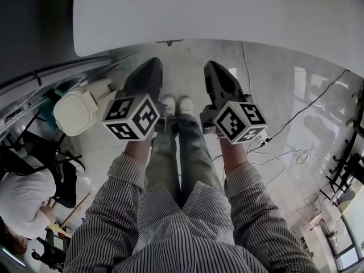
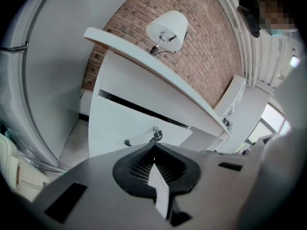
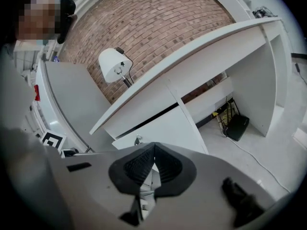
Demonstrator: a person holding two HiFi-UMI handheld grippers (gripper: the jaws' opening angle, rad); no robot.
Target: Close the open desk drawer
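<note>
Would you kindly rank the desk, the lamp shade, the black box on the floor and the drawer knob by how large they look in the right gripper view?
1. desk, by far
2. lamp shade
3. black box, only a little smaller than the shade
4. drawer knob, smallest

Bright, even indoor light. The glossy floor (image 1: 296,95) throws back pale glare, and the white desk top (image 1: 216,10) is nearly washed out. All three views bow at the edges (straight lines curve). Up close the left gripper (image 2: 154,146) and right gripper (image 3: 155,145) look soft; the brick wall (image 3: 158,28) is sharp.
</note>
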